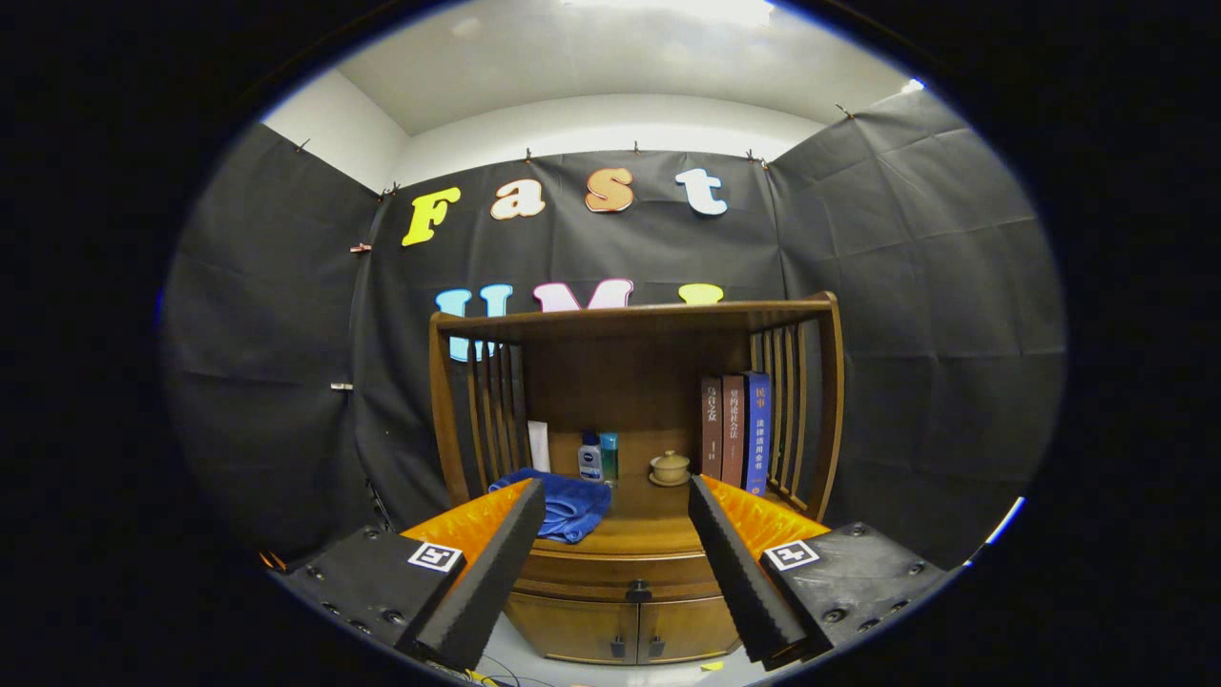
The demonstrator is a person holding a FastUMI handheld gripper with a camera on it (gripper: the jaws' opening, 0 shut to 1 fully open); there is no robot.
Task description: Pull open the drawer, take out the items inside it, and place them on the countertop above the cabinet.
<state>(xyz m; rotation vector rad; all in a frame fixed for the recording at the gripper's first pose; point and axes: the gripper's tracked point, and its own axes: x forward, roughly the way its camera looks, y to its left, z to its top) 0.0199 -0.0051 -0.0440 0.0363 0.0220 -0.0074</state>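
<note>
Tool [610,563] gapes wide, empty, facing closed drawer [625,570].

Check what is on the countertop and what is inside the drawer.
On the countertop: towel, two bottles, lidded cup, three books. The drawer is shut, contents hidden. Hand-held gripper open.

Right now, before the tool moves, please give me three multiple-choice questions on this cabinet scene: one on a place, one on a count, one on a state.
1. Where does the blue cloth lie?
A. on the countertop
B. on the floor
C. on the books

2. How many books stand together?
A. one
B. three
C. six

3. How is the drawer?
A. pulled out
B. removed
C. closed

Answers: 1 A, it lies beside the bottles. 2 B, three spines show. 3 C, its front sits flush; the tool is open, short of the handle.
</note>
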